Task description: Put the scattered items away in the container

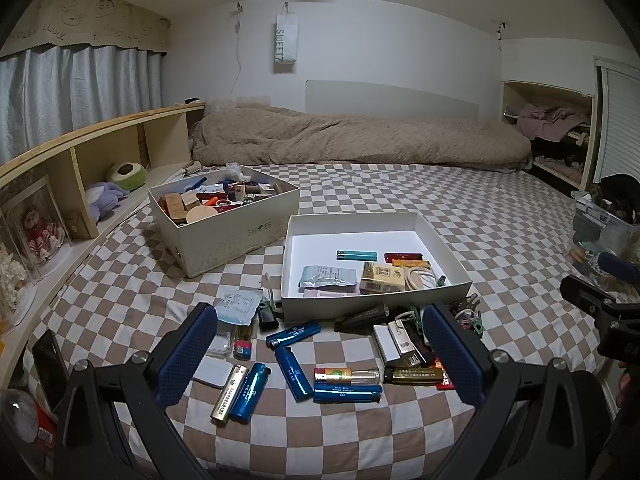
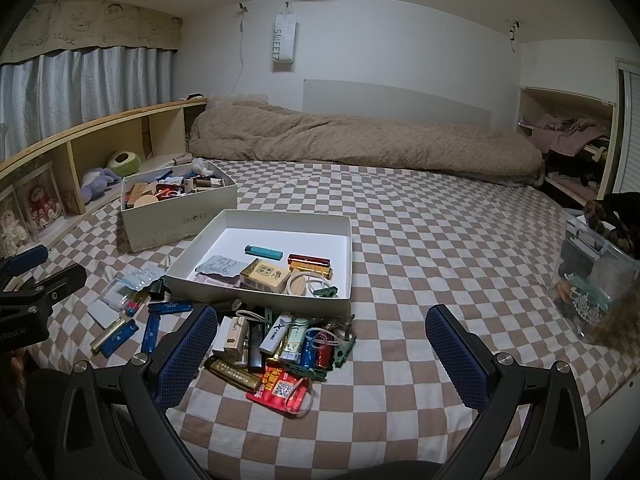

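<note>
Nearest, at the bottom of each view, both tools hang above the checkered bedsheet (image 1: pixel 360 432) with nothing between their blue pads: the left gripper (image 1: pixel 320 356) stands wide apart over a scatter of blue lighters (image 1: pixel 294 372), a silver lighter (image 1: pixel 229 394) and a gold lighter (image 1: pixel 414 375), and the right gripper (image 2: pixel 320 356) is equally spread, its left pad beside the heaped pile of lighters and clips (image 2: pixel 276 344) with a red packet (image 2: pixel 280 390) at the front. Just beyond, mid-frame, sits the shallow white box (image 1: pixel 440 240), already holding a teal lighter (image 1: pixel 357 256), a foil sachet (image 1: pixel 328 276) and a cigarette pack (image 1: pixel 382 278). Upper left lies a full shoe box (image 1: pixel 224 240). The likely trouble is the pile: its pieces overlap, so closing there could pinch two at once or flick a lighter away, and a loose cable tie could drag neighbours along
</note>
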Motion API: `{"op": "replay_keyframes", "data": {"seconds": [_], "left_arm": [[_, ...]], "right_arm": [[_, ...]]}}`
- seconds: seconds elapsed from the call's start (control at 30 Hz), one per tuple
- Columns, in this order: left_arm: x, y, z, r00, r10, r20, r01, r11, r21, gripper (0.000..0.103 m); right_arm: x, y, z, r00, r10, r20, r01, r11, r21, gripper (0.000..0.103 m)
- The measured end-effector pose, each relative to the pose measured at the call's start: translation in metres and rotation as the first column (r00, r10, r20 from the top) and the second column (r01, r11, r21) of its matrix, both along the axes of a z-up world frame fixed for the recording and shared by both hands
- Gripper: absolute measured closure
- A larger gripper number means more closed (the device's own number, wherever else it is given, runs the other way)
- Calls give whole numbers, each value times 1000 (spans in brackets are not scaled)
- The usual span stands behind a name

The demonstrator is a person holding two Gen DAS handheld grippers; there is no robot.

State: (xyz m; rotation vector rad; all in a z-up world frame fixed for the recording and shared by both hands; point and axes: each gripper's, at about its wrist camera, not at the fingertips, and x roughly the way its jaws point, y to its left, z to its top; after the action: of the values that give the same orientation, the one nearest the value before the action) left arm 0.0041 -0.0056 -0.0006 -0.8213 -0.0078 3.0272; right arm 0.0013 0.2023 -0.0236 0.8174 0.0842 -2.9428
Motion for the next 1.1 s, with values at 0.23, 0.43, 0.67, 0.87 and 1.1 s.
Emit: {"op": "replay_keyframes", "data": {"seconds": [0.23, 0.43, 0.67, 0.87, 1.1], "left_arm": [[-2, 2, -2, 1000, -4, 0, 4, 1000, -1, 0], [0, -2, -3, 1000, -1, 2, 1, 1000, 0, 0], [1, -1, -4, 1000, -2, 3, 2, 1000, 1, 0], [2, -3, -5, 1000, -1, 3, 1, 1000, -1, 0], [2, -2, -6, 1000, 2, 4, -2, 1000, 0, 0]], "right_arm": [[0, -1, 0, 1000, 0, 2, 0, 1000, 0, 0], [-1, -1, 0, 1000, 0, 3, 0, 1000, 1, 0], [-2, -1, 0, 1000, -1, 4, 1, 1000, 0, 0], [0, -2, -1, 1000, 0, 5, 0, 1000, 0, 0], [1, -3, -2, 1000, -1, 2, 1, 1000, 1, 0]]}}
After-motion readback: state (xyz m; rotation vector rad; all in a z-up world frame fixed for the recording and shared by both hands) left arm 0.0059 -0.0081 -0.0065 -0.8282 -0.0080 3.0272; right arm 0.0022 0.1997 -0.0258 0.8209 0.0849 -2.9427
